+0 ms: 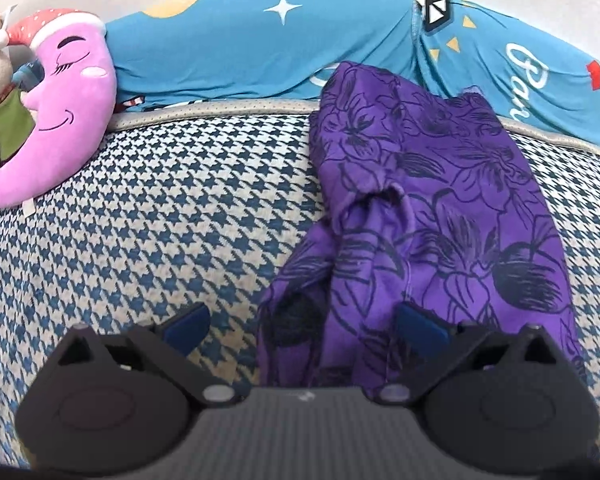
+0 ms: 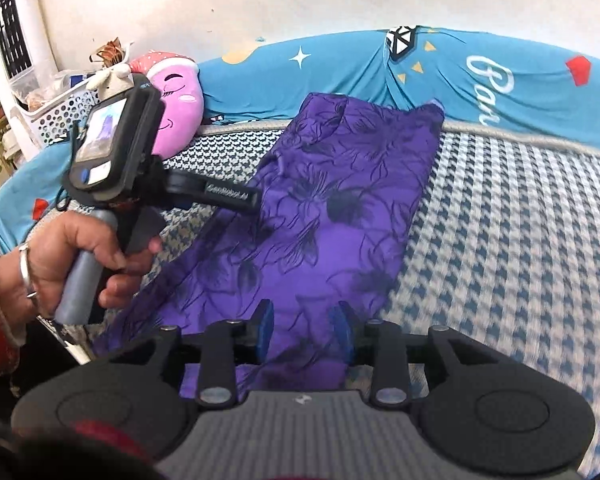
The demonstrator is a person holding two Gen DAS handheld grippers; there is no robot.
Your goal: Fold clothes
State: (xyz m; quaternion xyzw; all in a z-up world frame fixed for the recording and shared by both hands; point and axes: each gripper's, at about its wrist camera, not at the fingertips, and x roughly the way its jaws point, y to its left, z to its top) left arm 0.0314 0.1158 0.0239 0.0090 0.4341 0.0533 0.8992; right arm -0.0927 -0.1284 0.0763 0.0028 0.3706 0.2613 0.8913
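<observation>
Lying on houndstooth bedcover (image 1: 160,200), purple floral garment (image 1: 440,200); left gripper (image 1: 304,326) "GenRobot.AI" gaping; right gripper (image 2: 305,330) parted, gripping nothing

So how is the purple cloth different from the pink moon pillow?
The purple garment lies flat and long on the checked bed cover; the moon pillow is puffy and curved. The garment has dark flower outlines; the pillow has a sleepy smiling face and a dotted red cap. Both are soft and rest on the bed.

Both wrist views look down, sharing the purple garment (image 1: 428,208).
</observation>
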